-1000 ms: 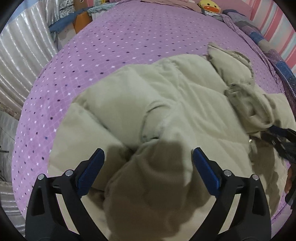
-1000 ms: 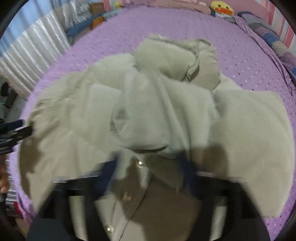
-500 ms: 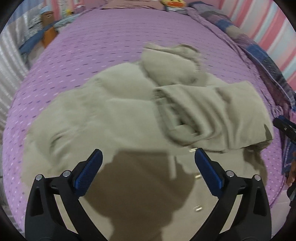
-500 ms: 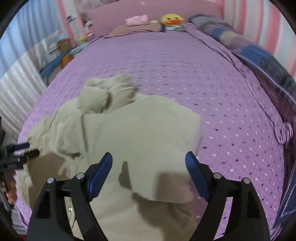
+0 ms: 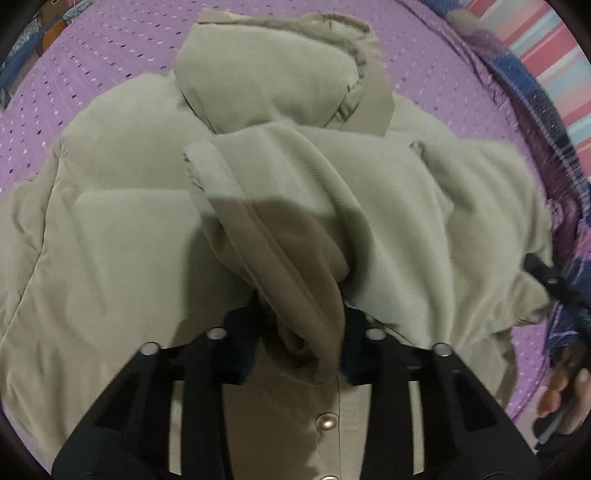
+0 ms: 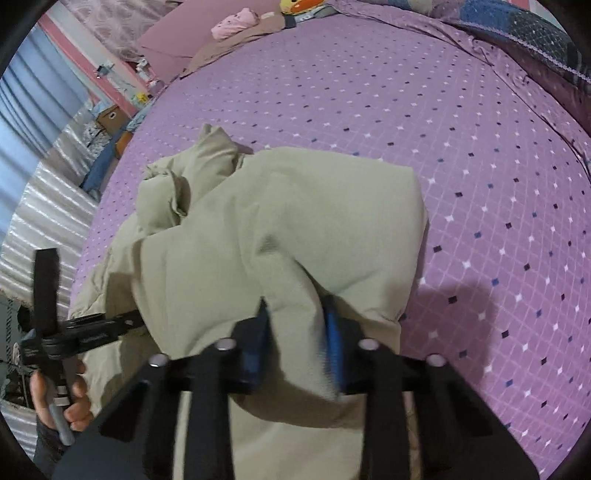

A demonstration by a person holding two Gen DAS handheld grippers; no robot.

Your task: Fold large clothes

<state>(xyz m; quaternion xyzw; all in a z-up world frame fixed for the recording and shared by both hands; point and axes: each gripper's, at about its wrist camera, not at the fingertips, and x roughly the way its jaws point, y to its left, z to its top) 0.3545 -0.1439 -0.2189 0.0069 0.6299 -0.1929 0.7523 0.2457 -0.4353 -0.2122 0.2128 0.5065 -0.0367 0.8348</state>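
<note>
Jacket (image 5: 122, 236): your left gripper (image 5: 301, 332) and right gripper (image 6: 295, 332) each clench a fold, hood (image 5: 273, 77) lying beyond both.

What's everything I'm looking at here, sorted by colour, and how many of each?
Beige: 1, the jacket, pinched by both grippers, left gripper and right gripper
Purple: 1, the bedspread
Pink: 1, the small bundle at the bed's far end
Yellow-orange: 1, the plush toy
Blue patterned: 1, the quilt
Total: 5
</note>
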